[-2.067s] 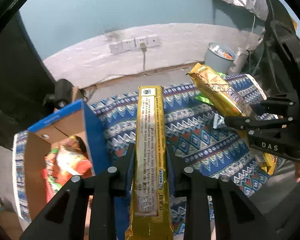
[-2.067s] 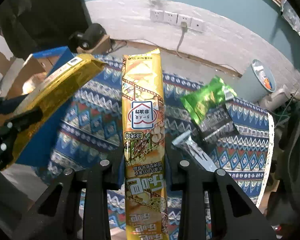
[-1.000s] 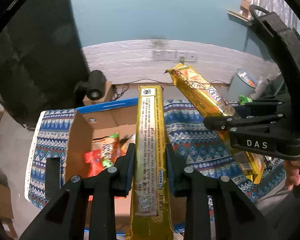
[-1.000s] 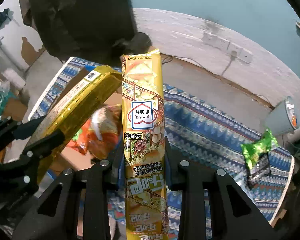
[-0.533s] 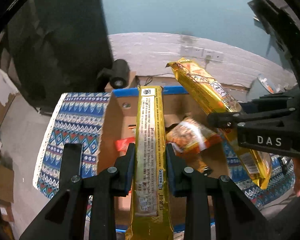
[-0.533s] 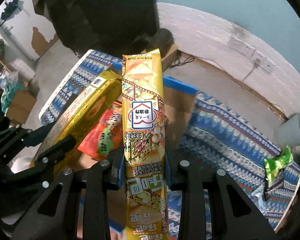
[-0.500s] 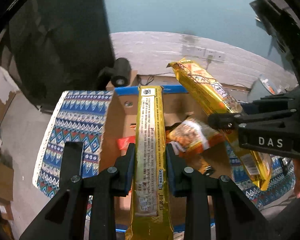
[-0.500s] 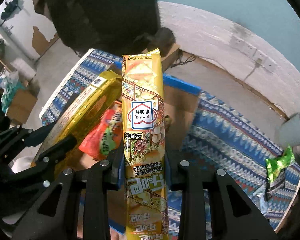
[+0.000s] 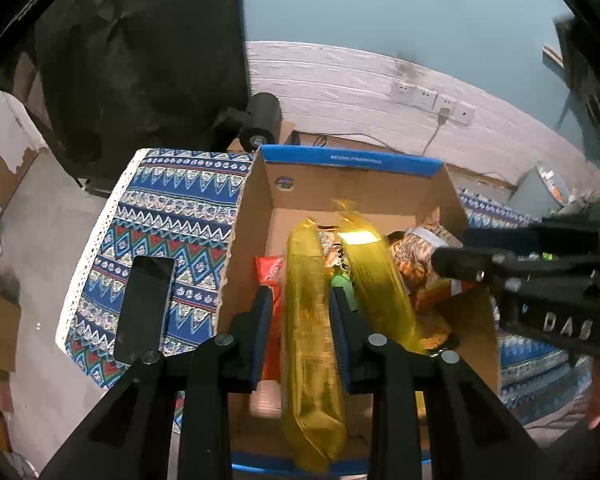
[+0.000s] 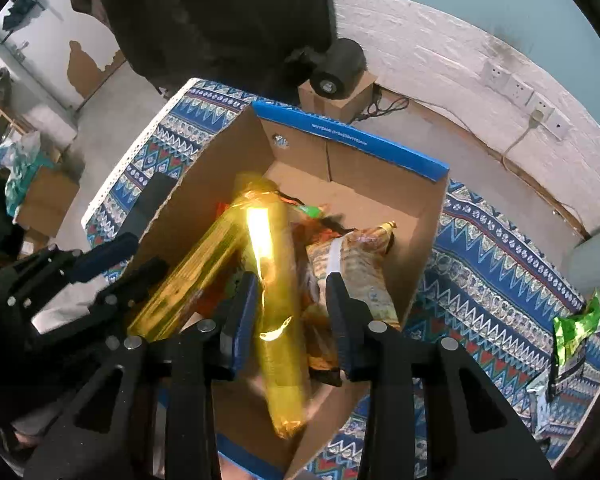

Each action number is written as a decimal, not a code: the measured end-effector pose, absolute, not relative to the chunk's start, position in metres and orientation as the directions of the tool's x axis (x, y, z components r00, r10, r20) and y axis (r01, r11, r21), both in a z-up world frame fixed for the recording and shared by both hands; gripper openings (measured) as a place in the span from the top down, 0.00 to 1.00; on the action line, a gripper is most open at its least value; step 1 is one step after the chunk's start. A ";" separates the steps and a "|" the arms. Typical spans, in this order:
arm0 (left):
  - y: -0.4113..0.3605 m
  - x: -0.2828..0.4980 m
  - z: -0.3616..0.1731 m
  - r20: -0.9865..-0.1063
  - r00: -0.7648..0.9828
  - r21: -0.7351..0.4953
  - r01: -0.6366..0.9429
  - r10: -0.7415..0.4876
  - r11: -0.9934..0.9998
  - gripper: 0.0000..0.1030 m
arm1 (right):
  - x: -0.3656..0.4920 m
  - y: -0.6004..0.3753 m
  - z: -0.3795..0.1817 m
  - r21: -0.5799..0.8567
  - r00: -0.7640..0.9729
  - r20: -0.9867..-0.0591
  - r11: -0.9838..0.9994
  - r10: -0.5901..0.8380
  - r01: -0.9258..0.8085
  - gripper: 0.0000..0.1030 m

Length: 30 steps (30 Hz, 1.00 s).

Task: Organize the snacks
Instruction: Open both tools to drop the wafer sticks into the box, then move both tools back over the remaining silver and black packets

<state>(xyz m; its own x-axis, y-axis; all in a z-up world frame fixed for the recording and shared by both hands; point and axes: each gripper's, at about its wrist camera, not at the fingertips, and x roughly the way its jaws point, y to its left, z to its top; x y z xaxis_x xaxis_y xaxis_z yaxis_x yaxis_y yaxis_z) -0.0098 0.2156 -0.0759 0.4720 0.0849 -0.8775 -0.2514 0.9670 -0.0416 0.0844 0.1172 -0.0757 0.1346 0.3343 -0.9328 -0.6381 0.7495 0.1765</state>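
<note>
Cardboard box (image 10: 420, 252) lying open on top, snack packets (image 10: 352, 264) crowding its middle, bare floor showing along the far wall, phone (image 9: 142, 312) occupying the cloth (image 9: 172, 216) beside it

Around the worktop we see a phone, a lamp-like cylinder and wall sockets.

On the patterned blue cloth (image 9: 172, 208) a dark phone (image 9: 143, 306) lies flat near the lace edge. Beyond it a black cylinder (image 10: 338, 68) sits on a small brown carton (image 10: 340, 98) by the floor. We note white sockets (image 9: 432, 100) on the pale brick wall (image 9: 340, 76), one with a cable plugged in, a grey bin (image 10: 598, 264) at far right, and a dark drape (image 9: 140, 60) hanging at the left.
</note>
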 end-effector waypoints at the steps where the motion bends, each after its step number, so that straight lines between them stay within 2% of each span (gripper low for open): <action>1: 0.215 -0.008 -0.075 -0.876 0.474 -0.033 -0.248 0.091 0.968 0.72 | 0.084 0.116 -0.075 0.171 0.140 -0.933 0.750 0.332 -0.638 0.65; 3: 0.214 -0.005 -0.074 -0.884 0.453 -0.013 -0.263 0.112 0.965 0.72 | 0.084 0.109 -0.073 0.155 0.159 -0.933 0.757 0.324 -0.635 0.64; 5: 0.212 -0.003 -0.072 -0.884 0.462 -0.064 -0.259 0.066 0.964 0.68 | 0.085 0.102 -0.071 0.141 0.174 -0.933 0.765 0.315 -0.628 0.58; 7: 0.206 -0.002 -0.067 -0.881 0.469 -0.080 -0.255 0.051 0.964 0.51 | 0.086 0.093 -0.069 0.135 0.184 -0.933 0.772 0.311 -0.620 0.46; 13: 0.175 0.000 -0.050 -0.858 0.510 -0.042 -0.199 0.067 0.979 0.31 | 0.090 0.060 -0.064 0.121 0.208 -0.933 0.799 0.295 -0.589 0.38; 20: 0.137 0.009 -0.043 -0.855 0.516 -0.011 -0.128 0.057 0.992 0.25 | 0.092 0.016 -0.060 0.116 0.223 -0.934 0.827 0.280 -0.551 0.33; 22: 0.125 0.013 -0.044 -0.860 0.509 -0.006 -0.106 0.049 0.994 0.25 | 0.090 0.001 -0.060 0.097 0.237 -0.935 0.834 0.263 -0.542 0.25; 27: 0.087 0.021 -0.041 -0.870 0.493 -0.006 -0.043 0.016 0.999 0.25 | 0.086 -0.036 -0.060 0.080 0.251 -0.937 0.849 0.243 -0.523 0.25; 30: 0.065 0.024 -0.040 -0.871 0.492 0.003 -0.002 0.004 1.000 0.21 | 0.085 -0.063 -0.059 0.059 0.271 -0.937 0.861 0.223 -0.506 0.25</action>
